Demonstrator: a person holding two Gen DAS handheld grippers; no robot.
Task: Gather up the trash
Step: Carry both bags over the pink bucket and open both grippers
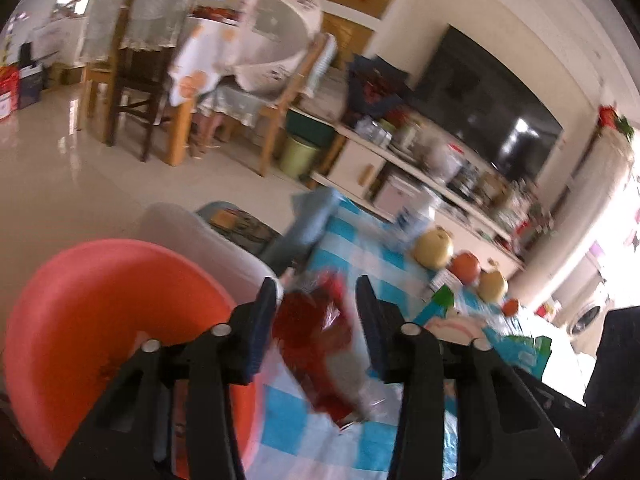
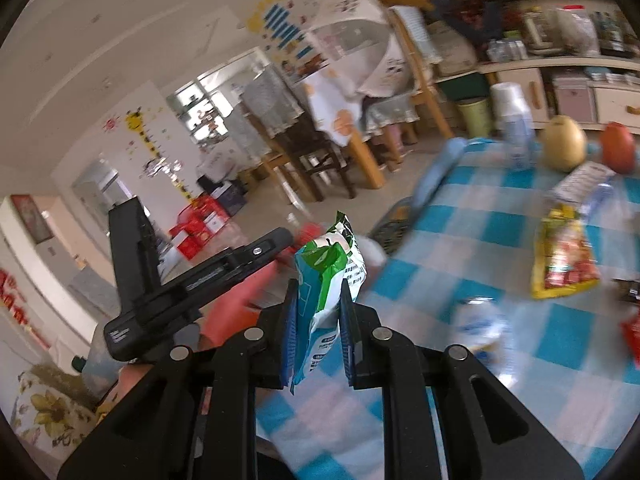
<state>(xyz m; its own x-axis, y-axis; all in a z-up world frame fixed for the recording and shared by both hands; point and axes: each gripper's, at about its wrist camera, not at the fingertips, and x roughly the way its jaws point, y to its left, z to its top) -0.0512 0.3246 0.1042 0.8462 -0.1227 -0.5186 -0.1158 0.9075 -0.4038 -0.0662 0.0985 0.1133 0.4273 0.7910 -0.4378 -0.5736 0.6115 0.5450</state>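
My left gripper (image 1: 316, 292) is open over the blue-checked tablecloth (image 1: 356, 248). A red and clear crumpled wrapper (image 1: 320, 332) lies between its fingers, not pinched. A coral-red basin (image 1: 100, 320) sits just left of the gripper. My right gripper (image 2: 318, 296) is shut on a green, white and teal snack packet (image 2: 330, 272) and holds it above the table edge. The left gripper's body (image 2: 192, 280) shows to its left, with the red basin (image 2: 236, 300) below. A yellow and red wrapper (image 2: 560, 256) and a crumpled clear bottle (image 2: 480, 324) lie on the cloth.
Pears (image 1: 434, 248) and orange-red fruits (image 1: 466, 266) stand along the far table edge, with a white bottle (image 2: 514, 120). A blue cloth (image 1: 312, 216) hangs over the table's corner. A white bin (image 1: 200, 240) stands behind the basin. Chairs and a TV cabinet (image 1: 400, 168) lie beyond.
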